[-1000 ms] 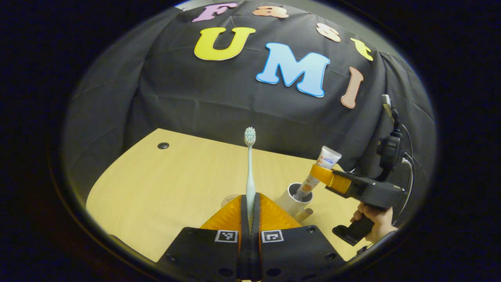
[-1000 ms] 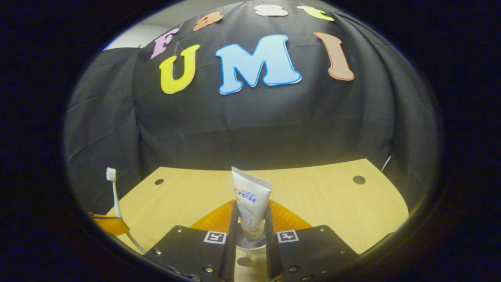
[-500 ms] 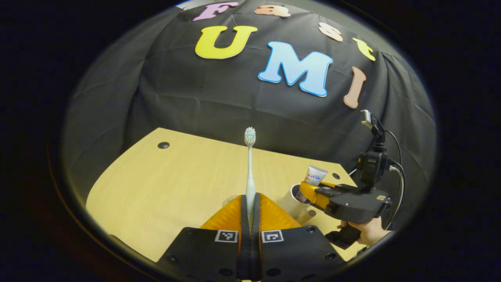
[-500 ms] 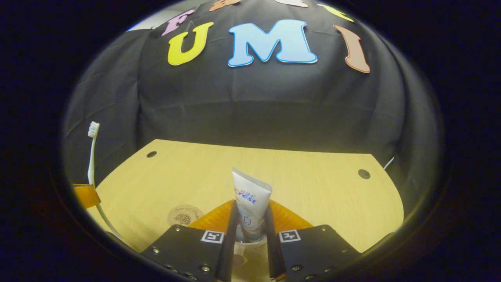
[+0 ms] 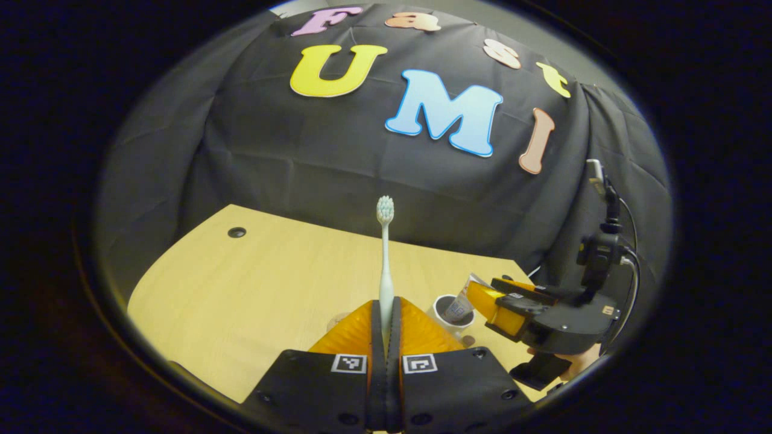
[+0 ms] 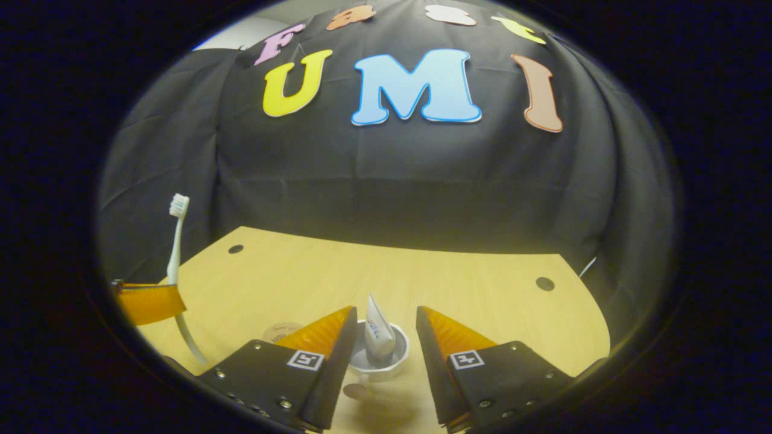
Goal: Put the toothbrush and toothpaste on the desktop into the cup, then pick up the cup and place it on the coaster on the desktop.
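In the right gripper view the right gripper (image 6: pixel 383 328) hangs with its two fingers spread wide apart, and the white cup (image 6: pixel 379 357) stands on the desktop (image 6: pixel 482 301) in the gap between them, below the tips. The toothpaste tube (image 6: pixel 377 328) stands inside the cup, leaning a little, its flat crimped end pointing up and touching neither finger. In the left gripper view the left gripper (image 5: pixel 386 310) is closed on the toothbrush (image 5: pixel 385 253), both fingers pressing on its lower handle, so the brush stands upright with the bristle head on top. That view also shows the right gripper (image 5: pixel 482 298) off to the right, close above the cup (image 5: pixel 452 310), with the toothpaste tube (image 5: pixel 463 301) in the cup beside its tips and a hand (image 5: pixel 579 361) under the gripper's body. The toothbrush (image 6: pixel 177 253) is pale with a white bristle head; the tube is white with printed marks. A round brown coaster (image 6: pixel 280 331) lies flat on the desktop to the left of the cup, partly hidden behind a finger. The desktop is light wood with small dark round holes (image 6: pixel 545 283) near its far corners. Black cloth (image 6: pixel 392 181) forms the booth wall behind it.
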Motion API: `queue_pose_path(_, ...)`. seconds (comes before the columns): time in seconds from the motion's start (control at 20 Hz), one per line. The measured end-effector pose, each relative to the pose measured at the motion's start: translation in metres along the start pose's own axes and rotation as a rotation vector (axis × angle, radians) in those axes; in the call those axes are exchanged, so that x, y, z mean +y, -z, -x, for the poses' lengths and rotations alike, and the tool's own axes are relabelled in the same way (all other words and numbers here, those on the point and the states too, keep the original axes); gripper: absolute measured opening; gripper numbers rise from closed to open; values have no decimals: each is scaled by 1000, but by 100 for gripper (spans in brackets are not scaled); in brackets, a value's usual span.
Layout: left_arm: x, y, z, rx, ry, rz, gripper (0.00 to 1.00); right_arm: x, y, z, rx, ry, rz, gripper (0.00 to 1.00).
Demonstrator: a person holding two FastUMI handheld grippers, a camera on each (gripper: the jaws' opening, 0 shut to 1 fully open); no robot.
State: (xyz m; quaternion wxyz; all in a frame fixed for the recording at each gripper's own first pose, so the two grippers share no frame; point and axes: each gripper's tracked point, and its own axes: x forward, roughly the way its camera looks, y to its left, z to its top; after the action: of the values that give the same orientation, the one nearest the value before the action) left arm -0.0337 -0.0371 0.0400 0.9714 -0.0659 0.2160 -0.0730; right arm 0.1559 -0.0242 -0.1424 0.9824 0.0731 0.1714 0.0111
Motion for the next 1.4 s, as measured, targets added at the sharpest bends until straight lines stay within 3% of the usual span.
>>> queue_pose_path(0.15,-16,-8,-13,-44,62,2,8,-11,-25,29,-85,22,-18,65)
queue_pose_path(0.2,-21,-13,-18,-64,82,-3,8,-17,-31,38,-106,40,-21,74)
queue_pose_path(0.35,-34,-31,-33,-132,130,-21,6,-34,-32,69,-139,85,-29,75)
queue_pose_path(0.75,-97,-54,-66,-246,302,-57,7,-71,12,117,-53,171,-117,75)
queue_pose_path(1.05,-113,-39,-108,-234,322,-57,7,-88,31,129,-1,208,-131,75)
queue_pose_path(1.4,-108,21,-136,-149,310,-93,7,-90,32,124,20,202,-152,75)
